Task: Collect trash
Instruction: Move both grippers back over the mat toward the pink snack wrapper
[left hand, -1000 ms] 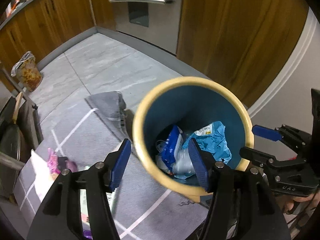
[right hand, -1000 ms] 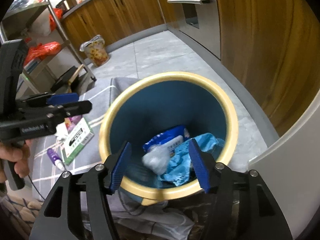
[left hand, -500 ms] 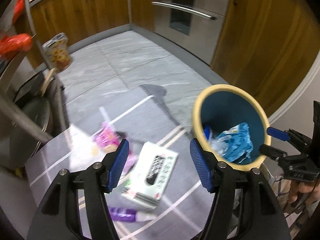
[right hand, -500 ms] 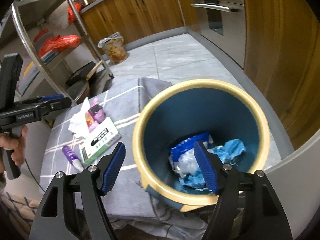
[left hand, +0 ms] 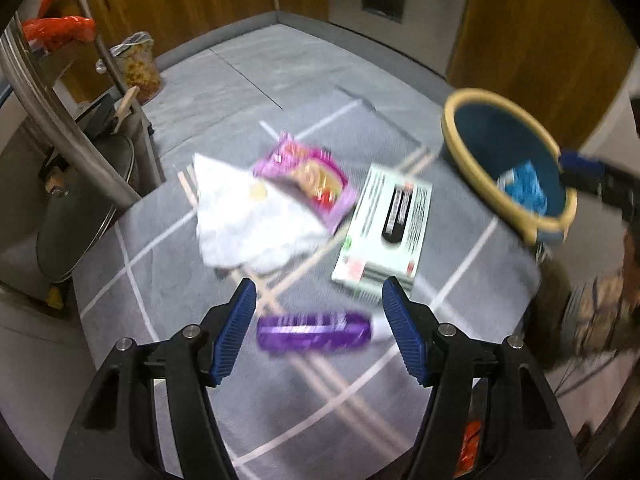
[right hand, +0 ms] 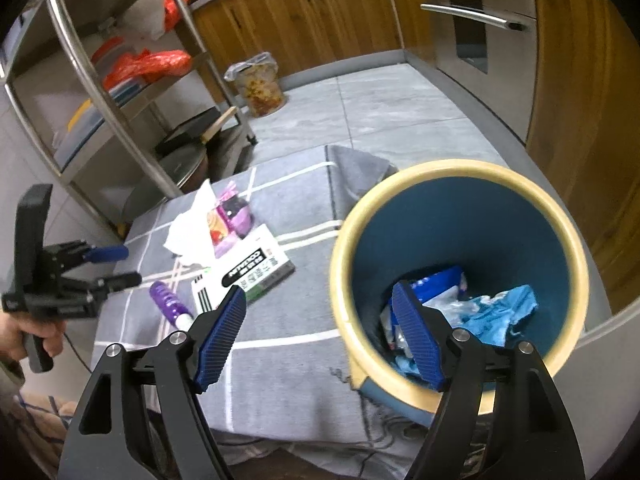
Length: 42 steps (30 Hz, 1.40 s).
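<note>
A blue bin with a cream rim (right hand: 456, 184) (left hand: 472, 98) stands at the table's right end and holds blue and clear wrappers (right hand: 480, 312). On the grey cloth lie a purple tube (left hand: 312, 330) (right hand: 168, 300), a white and green box (left hand: 388, 228) (right hand: 248, 272), a pink wrapper (left hand: 316, 176) (right hand: 232, 220) and a white crumpled tissue (left hand: 248, 220) (right hand: 188, 228). My left gripper (left hand: 318, 332) is open and empty, with the purple tube between its fingers below. My right gripper (right hand: 320, 336) is open and empty, straddling the bin's near rim.
A steel rack (right hand: 100, 92) with pans and red bags stands left of the table. A bag of snacks (right hand: 260, 84) sits on the tiled floor. Wooden cabinets and an oven (right hand: 476, 28) line the back. The left gripper also shows in the right wrist view (right hand: 112, 266).
My left gripper swung from over the bin leftward and down to above the purple tube. My right gripper drew back and left from inside the bin mouth to its near rim.
</note>
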Motion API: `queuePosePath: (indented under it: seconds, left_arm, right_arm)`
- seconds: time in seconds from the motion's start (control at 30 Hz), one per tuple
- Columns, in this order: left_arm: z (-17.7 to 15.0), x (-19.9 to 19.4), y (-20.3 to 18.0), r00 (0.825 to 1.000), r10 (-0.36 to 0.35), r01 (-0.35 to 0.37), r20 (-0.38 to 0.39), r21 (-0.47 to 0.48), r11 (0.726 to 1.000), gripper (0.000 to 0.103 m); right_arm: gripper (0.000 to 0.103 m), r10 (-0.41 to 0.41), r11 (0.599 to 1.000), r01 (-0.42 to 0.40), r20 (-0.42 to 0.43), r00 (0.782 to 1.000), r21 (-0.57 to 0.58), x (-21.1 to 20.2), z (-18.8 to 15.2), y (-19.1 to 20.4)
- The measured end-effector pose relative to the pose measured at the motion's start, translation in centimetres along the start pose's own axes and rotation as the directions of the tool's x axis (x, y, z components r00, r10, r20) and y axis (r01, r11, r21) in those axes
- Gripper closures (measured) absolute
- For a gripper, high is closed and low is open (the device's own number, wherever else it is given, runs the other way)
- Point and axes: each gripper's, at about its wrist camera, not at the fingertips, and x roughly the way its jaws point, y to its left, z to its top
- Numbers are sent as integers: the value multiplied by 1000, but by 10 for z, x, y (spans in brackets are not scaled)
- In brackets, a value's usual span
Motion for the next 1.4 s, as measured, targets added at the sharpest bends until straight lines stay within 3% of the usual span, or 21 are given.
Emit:
queuePosePath:
  seconds: [0.2, 0.5, 0.57, 0.73, 0.83, 0.93, 1.37, 1.4]
  left_arm:
    - [-23, 17, 0, 999, 7, -2, -44, 114, 993, 34]
    - [-37, 51, -27, 991, 19, 27, -136, 325, 945, 31]
    - [-38, 57, -30, 991, 44, 4, -127, 355, 935, 27]
    - [-33, 60, -34, 990, 59, -9, -126, 367, 930, 28]
    - [-34, 57, -38, 988, 85, -27, -127, 400, 916, 38]
    - [-34, 53, -34, 988, 88, -33, -125, 384, 923, 52]
    - [-42, 51, -35, 990, 112, -69, -85, 398, 915, 53]
    - [-44, 50, -36, 990, 110, -67, -86, 396, 916, 53]
  right_arm:
    - [26, 2, 1000, -3, -12, 1000, -15, 4, -1, 7]
    - [26, -7, 1000, 7, -27, 1000, -3, 7, -4, 4]
    - [26, -8, 1000, 8, -29, 1000, 0, 7, -5, 3]
    - [26, 1, 1000, 0, -40, 999, 2, 11, -5, 5]
    - [24, 13, 1000, -13, -52, 999, -5, 17, -2, 11]
    - [24, 32, 999, -34, -75, 997, -25, 27, 0, 23]
    - [24, 85, 979, -107, -126, 988, -176, 100, 39, 103]
    - [28, 85, 975, -109, -129, 988, -194, 109, 43, 109]
